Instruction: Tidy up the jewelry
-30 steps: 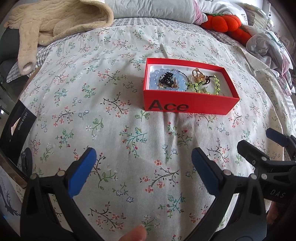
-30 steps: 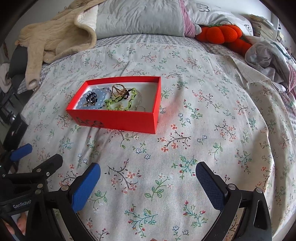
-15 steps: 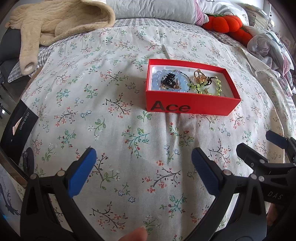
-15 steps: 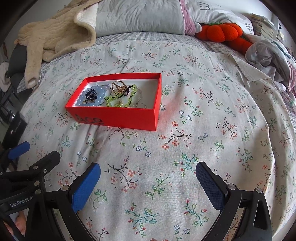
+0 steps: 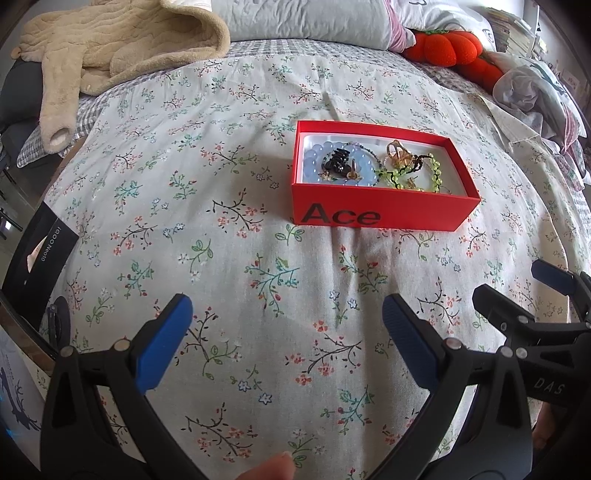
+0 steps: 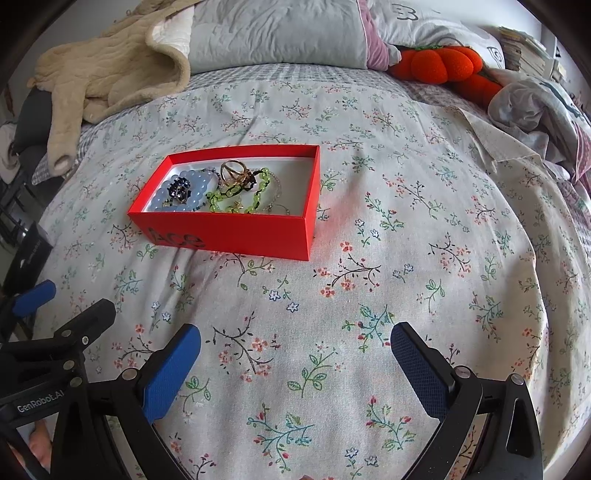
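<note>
The red box sits right of centre in my left view, upper left of centre in my right view, and every piece I can see is already inside it: the pale blue bead bracelet, a dark clip, the gold ring and the green bead bracelet lie tangled together. I judge the gathering done and little left (unless sorting within the box counts). My left gripper and right gripper both hang spread and empty at the bottom of their frames, well apart from the box. Around it spreads the floral bedspread, with a beige garment upper left, pillows along the top, an orange plush upper right.
</note>
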Tool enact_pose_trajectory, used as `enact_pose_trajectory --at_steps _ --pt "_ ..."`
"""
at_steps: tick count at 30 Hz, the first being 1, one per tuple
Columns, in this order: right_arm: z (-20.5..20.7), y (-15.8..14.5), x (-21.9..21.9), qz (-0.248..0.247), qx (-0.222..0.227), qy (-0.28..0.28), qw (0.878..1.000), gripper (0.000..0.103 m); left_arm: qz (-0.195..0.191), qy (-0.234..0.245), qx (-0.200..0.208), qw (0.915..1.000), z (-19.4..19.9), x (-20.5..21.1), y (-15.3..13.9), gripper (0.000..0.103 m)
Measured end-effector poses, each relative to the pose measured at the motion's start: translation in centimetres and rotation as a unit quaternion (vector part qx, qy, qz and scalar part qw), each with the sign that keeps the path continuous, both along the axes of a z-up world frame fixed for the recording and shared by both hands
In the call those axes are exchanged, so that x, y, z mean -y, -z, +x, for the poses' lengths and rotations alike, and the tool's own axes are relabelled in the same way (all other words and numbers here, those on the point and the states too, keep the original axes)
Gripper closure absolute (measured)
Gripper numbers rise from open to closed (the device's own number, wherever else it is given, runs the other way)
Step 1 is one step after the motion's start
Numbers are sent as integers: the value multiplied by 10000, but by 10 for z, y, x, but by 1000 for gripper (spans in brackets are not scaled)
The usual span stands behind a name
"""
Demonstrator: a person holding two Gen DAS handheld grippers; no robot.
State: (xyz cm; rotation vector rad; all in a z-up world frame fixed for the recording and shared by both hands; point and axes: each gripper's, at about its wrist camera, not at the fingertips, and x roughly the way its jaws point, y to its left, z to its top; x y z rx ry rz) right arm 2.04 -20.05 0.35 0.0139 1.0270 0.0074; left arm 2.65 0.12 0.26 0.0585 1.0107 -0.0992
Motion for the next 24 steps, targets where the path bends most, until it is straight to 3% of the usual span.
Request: enact_pose_trajectory --at_steps 24 --pt "-2 8 -4 -187 14 -23 9998 0 80 -95 -12 9999 0 -6 14 1"
